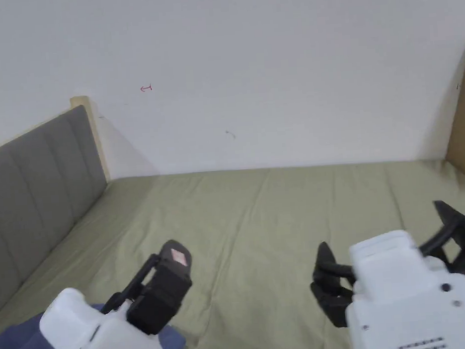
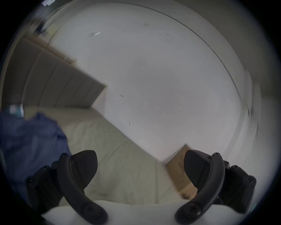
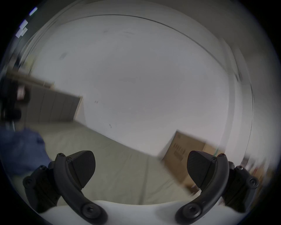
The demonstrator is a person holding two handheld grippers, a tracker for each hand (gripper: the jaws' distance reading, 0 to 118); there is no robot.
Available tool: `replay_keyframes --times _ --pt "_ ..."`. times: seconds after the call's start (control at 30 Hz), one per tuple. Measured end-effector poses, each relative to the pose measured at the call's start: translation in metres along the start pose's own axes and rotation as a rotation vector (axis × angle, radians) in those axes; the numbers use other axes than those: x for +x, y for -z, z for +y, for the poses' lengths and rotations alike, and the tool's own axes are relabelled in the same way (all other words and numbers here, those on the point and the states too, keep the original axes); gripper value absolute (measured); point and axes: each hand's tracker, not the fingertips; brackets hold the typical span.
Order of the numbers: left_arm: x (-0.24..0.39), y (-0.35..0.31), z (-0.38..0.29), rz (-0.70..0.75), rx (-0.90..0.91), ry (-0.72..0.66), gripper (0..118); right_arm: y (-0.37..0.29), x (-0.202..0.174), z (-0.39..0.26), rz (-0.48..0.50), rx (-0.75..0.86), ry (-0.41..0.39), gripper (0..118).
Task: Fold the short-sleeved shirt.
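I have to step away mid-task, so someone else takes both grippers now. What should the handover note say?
Left gripper: open, holding nothing, up over the bed.
Right gripper: open, holding nothing, also over the bed.
Shirt: blue, bunched in a heap at the near left of the bed, by the headboard, beside the left gripper.
Done: no fold visible; the shirt is not spread out.
Left: pick it up, lay it flat on the bed, fold sleeves and body.
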Motion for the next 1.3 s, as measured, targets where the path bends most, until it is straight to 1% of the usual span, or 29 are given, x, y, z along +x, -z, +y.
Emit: replay_keyframes --times 0.03,0.1,0.13,0.17,0.2,0.23,0.3,0.33,0.37,0.43,0.47,0.5,0.57,0.6,0.63,0.67,0.7,0.73,0.83,0.9,0.97,1.0,1.03,1.07,1.1,1.13,1.17,1.2,1.3 --pt "-0.011 0.001 -0.003 0.007 0.005 -0.099 115 -0.002 -0.012 0.003 -0.013 0.021 -0.168 118" --pt "-0.035 0.004 -0.009 0.017 -0.029 -0.360 115 -0.007 -0.038 0.000 -0.031 0.073 -0.433 118" --pt "-0.049 0.005 -0.014 0.016 -0.041 -0.513 115 -0.008 -0.048 -0.002 -0.009 0.091 -0.545 118" --pt "-0.060 0.005 -0.018 0.017 -0.043 -0.626 115 -0.009 -0.054 -0.003 0.038 0.074 -0.571 118" --pt "-0.070 0.004 -0.022 0.028 -0.034 -0.720 115 -0.010 -0.058 -0.004 0.111 0.059 -0.560 118" --pt "-0.073 0.004 -0.024 0.082 -0.034 -0.748 115 -0.010 -0.062 -0.004 0.160 0.044 -0.531 118" --pt "-0.072 0.004 -0.017 0.101 -0.021 -0.662 115 -0.006 -0.059 -0.005 0.190 0.002 -0.406 118" --pt "-0.064 0.004 -0.009 0.133 -0.016 -0.488 115 -0.003 -0.055 -0.002 0.201 -0.034 -0.309 118" --pt "-0.052 0.003 -0.003 0.140 -0.002 -0.354 115 0.000 -0.047 0.000 0.183 -0.053 -0.181 118" --pt "-0.019 0.006 0.011 0.200 0.004 0.037 115 0.009 -0.019 0.001 0.192 -0.130 0.126 118" --pt "-0.005 0.007 0.012 0.199 0.004 0.176 115 0.012 -0.007 -0.001 0.172 -0.158 0.282 118" --pt "0.014 0.007 0.012 0.202 0.005 0.355 115 0.014 0.007 -0.008 0.143 -0.181 0.486 118" --pt "0.036 0.004 0.004 0.139 0.034 0.637 115 0.018 0.029 -0.029 0.113 -0.220 0.861 118" --pt "0.047 0.004 -0.002 0.131 0.039 0.774 115 0.021 0.033 -0.042 0.059 -0.264 0.975 118" --pt "0.052 0.001 -0.009 0.137 0.052 0.878 115 0.023 0.037 -0.053 0.038 -0.319 1.019 118" --pt "0.057 0.001 -0.016 0.143 0.051 0.950 115 0.024 0.038 -0.060 0.025 -0.348 0.999 118" --pt "0.061 0.001 -0.023 0.139 0.038 1.017 115 0.023 0.036 -0.065 0.001 -0.365 0.942 118" --pt "0.064 0.001 -0.028 0.127 0.028 1.051 115 0.022 0.035 -0.067 -0.007 -0.360 0.855 118" --pt "0.063 -0.001 -0.030 0.111 0.008 0.984 115 0.012 0.030 -0.058 -0.047 -0.278 0.660 118" --pt "0.062 0.000 -0.026 0.117 -0.003 0.924 115 0.009 0.032 -0.051 -0.054 -0.259 0.607 118" --pt "0.062 -0.001 -0.023 0.112 -0.011 0.912 112 0.007 0.032 -0.043 -0.045 -0.243 0.590 118" --pt "0.062 -0.002 -0.023 0.110 -0.014 0.910 105 0.005 0.033 -0.038 -0.041 -0.257 0.563 115" --pt "0.063 -0.002 -0.020 0.105 -0.018 0.907 91 0.002 0.032 -0.036 -0.049 -0.245 0.558 102" --pt "0.063 -0.004 -0.019 0.099 -0.017 0.900 65 -0.004 0.032 -0.036 -0.058 -0.186 0.568 70" --pt "0.062 -0.006 -0.018 0.089 -0.011 0.882 23 -0.005 0.032 -0.034 -0.076 -0.171 0.581 10" --pt "0.062 -0.005 -0.017 0.094 -0.011 0.870 2 -0.001 0.032 -0.033 -0.113 -0.204 0.578 5" --pt "0.062 -0.003 -0.017 0.106 -0.007 0.863 2 0.001 0.033 -0.035 -0.087 -0.211 0.589 5" --pt "0.062 -0.005 -0.017 0.121 0.006 0.863 2 0.003 0.036 -0.038 -0.022 -0.232 0.612 5" --pt "0.060 -0.005 -0.013 0.087 -0.015 0.868 0 0.004 0.035 -0.044 -0.022 -0.253 0.607 4"
